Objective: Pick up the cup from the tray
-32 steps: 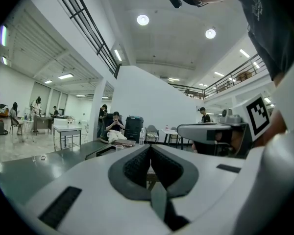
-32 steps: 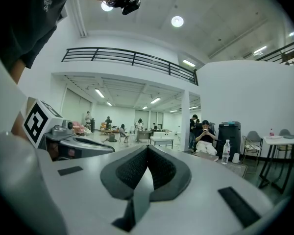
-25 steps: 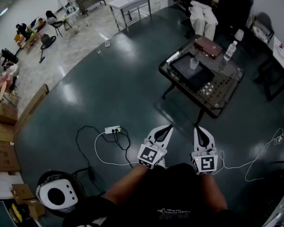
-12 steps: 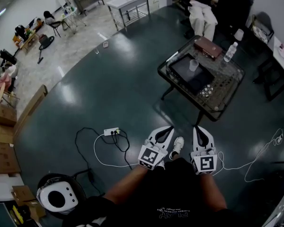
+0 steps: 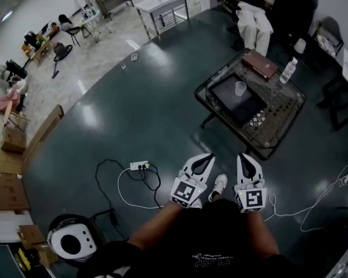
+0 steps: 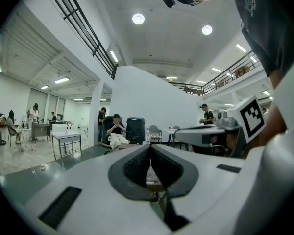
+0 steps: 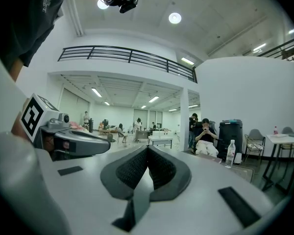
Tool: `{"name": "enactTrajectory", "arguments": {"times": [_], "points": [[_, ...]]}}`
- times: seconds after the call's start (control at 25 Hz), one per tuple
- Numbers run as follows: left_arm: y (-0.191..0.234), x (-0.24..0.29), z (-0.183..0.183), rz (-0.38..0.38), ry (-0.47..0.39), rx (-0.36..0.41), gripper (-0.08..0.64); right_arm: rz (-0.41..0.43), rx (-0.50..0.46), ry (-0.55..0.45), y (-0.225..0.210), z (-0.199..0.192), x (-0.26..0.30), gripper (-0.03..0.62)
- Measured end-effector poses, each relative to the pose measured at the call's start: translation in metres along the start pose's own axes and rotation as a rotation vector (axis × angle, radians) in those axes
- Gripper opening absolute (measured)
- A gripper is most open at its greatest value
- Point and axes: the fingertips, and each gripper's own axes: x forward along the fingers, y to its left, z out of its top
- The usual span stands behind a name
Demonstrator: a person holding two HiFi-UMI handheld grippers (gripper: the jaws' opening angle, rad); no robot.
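Note:
A clear cup (image 5: 240,88) stands on a dark tray (image 5: 238,99) on a low glass-topped table (image 5: 281,117), far ahead and to the right in the head view. My left gripper (image 5: 206,156) and right gripper (image 5: 244,156) are held side by side close to my body, well short of the table. Both are shut with nothing between the pads, as the left gripper (image 6: 150,149) and the right gripper (image 7: 147,150) show in their own views. The cup does not show in either gripper view.
On the table lie a brown book (image 5: 263,63), a water bottle (image 5: 287,70) and a checkered piece (image 5: 257,119). A seated person (image 5: 253,17) is behind it. A power strip (image 5: 139,165) with cables lies on the dark floor to my left, a round white device (image 5: 73,241) further back.
The table and cup have shifted slightly nearer and rightward in the head view as I step forward; a shoe has come into view between the grippers. Both grippers stay shut and level.

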Motion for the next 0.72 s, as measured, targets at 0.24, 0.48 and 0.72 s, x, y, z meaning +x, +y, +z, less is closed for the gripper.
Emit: {"name": "enactTrajectory", "arguments": {"times": [0.24,0.48,0.72], "points": [[0.010,0.036,0.002,-0.025,0.020,0.029,0.009,0.024,0.008,0.000,-0.026,-0.003,0.032,0.008],[0.031,0.069,0.007,0.002,0.023,0.019,0.009,0.047,0.013,-0.005,-0.051,-0.004,0.062,0.008],[0.035,0.097,0.006,0.020,0.040,0.004,0.009,0.058,0.034,0.002,-0.077,-0.011,0.080,0.008]]}}
